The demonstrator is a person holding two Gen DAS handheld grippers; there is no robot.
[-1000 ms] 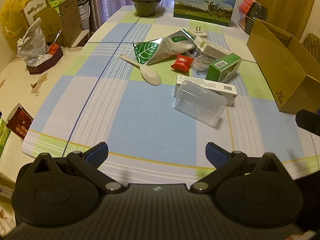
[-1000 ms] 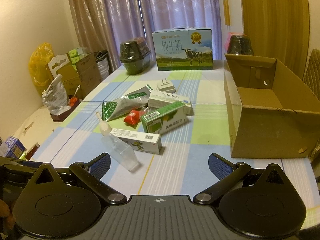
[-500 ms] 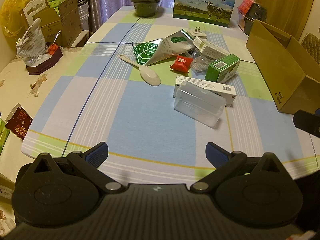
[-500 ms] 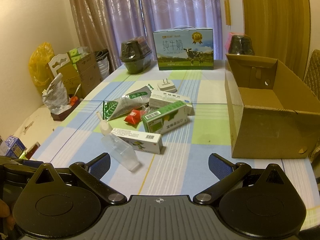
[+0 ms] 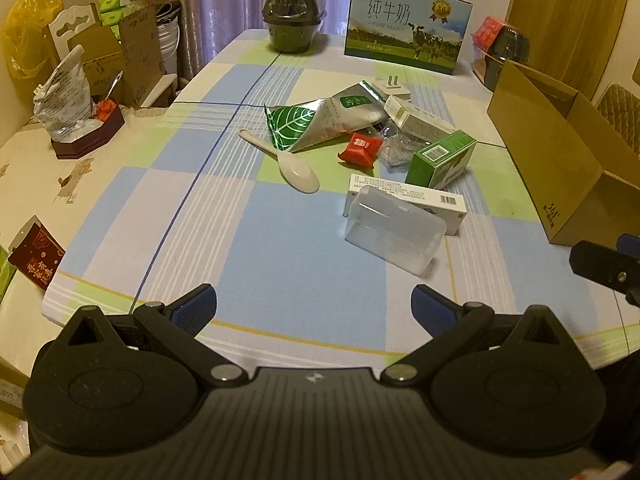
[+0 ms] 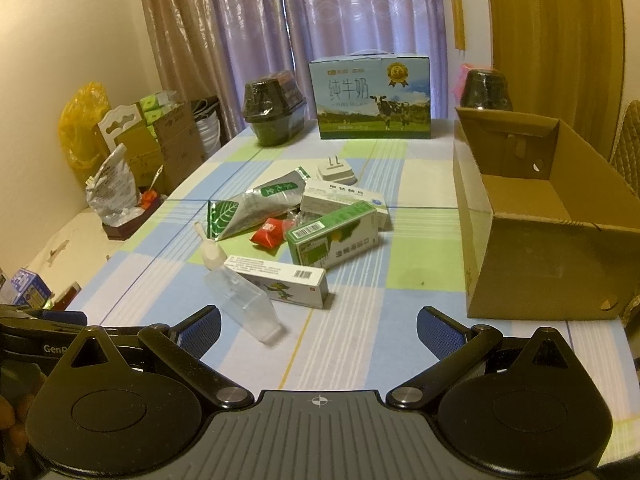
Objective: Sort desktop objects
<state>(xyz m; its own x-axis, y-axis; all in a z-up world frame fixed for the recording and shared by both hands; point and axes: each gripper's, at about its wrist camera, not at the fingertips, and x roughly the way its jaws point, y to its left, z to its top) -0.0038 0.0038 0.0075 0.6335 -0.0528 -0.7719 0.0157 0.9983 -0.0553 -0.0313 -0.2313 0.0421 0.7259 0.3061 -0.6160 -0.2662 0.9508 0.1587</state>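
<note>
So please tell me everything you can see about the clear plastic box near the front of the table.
The clear plastic box is a long rectangular container with rounded corners, made of transparent, slightly frosted plastic, and it looks empty. It lies on its side on the checked tablecloth, nearest to both tools of all the clutter. Its far edge rests against the white medicine carton; in the right wrist view the white spoon lies at its far end. Neither tool touches it.
</note>
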